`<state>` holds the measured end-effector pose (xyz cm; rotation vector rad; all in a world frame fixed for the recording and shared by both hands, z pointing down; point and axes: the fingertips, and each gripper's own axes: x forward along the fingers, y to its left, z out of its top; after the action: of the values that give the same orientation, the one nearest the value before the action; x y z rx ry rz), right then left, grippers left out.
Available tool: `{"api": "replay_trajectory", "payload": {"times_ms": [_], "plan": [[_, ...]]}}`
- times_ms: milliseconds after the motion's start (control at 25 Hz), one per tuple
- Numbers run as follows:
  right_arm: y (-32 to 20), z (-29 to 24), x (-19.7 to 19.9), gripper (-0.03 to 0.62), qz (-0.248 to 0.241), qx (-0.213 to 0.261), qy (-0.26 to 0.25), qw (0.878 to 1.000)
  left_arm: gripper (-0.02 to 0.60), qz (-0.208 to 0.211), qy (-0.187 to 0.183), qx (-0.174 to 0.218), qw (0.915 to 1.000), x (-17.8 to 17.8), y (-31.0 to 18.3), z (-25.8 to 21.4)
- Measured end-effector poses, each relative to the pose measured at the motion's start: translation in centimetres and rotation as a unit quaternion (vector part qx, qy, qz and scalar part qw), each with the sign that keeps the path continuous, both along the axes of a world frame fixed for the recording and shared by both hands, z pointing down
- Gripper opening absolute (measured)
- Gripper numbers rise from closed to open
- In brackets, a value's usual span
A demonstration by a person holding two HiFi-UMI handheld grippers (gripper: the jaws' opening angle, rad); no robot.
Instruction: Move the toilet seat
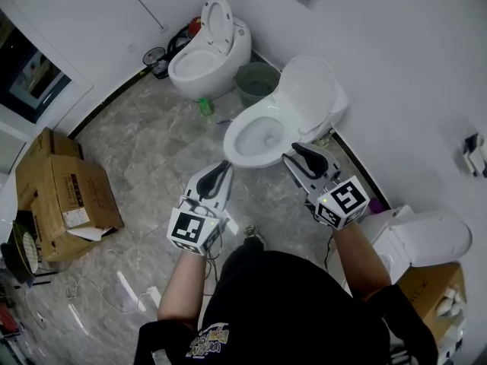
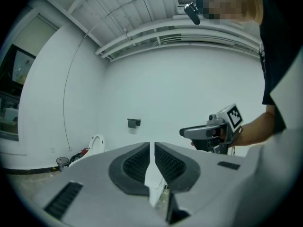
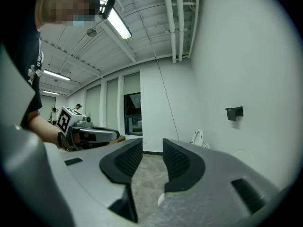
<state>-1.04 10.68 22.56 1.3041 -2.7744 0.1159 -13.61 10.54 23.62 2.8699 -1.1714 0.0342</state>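
Note:
A white toilet (image 1: 245, 138) stands in the middle of the head view, its bowl open and its lid (image 1: 308, 93) tipped up toward the wall. My left gripper (image 1: 224, 167) hovers just in front of the bowl's near rim with its jaws pressed together and nothing in them. My right gripper (image 1: 295, 155) is to the right of the bowl, below the raised lid, with a narrow gap between its pads (image 3: 177, 161) and only floor showing through. Neither gripper touches the toilet. In the left gripper view the shut jaws (image 2: 152, 162) point at the white wall.
A second toilet (image 1: 205, 55) with its lid up stands at the back, a grey bin (image 1: 255, 82) beside it. A third toilet (image 1: 426, 238) with a closed lid is at the right. Cardboard boxes (image 1: 61, 196) sit at the left on the marble floor.

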Motion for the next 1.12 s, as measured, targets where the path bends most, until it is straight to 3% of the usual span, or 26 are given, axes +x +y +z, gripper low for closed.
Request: {"api": "replay_trajectory", "payload": {"times_ms": [80, 160, 560, 800, 960, 1120], "plan": [[-2.2, -0.5, -0.6, 0.155, -0.003, 0.006, 0.004, 1.000, 0.023, 0.002, 0.001, 0.001, 1.0000, -0.5, -2.2, -0.1], [-4.4, -0.7, -0.9, 0.177, -0.002, 0.011, 0.006, 1.000, 0.115, 0.001, 0.003, 0.001, 1.0000, -0.8, -4.5, 0.0], [-13.7, -0.1, -2.7, 0.282, -0.007, 0.020, 0.002, 1.000, 0.228, -0.002, -0.011, -0.013, 0.9999, -2.2, -12.6, 0.9], [-16.5, -0.4, -2.5, 0.378, -0.015, 0.040, -0.001, 0.999, 0.258, -0.002, -0.029, -0.018, 0.9994, -1.4, -14.3, 1.2], [-18.3, -0.3, -1.3, 0.413, -0.032, 0.042, -0.006, 0.999, 0.278, -0.016, -0.015, 0.009, 0.9997, -0.6, -16.1, 1.1], [-20.7, 0.2, -0.1, 0.448, -0.070, 0.041, -0.010, 0.997, 0.278, -0.030, -0.017, -0.024, 0.9991, 1.4, -17.9, 1.4]]}}
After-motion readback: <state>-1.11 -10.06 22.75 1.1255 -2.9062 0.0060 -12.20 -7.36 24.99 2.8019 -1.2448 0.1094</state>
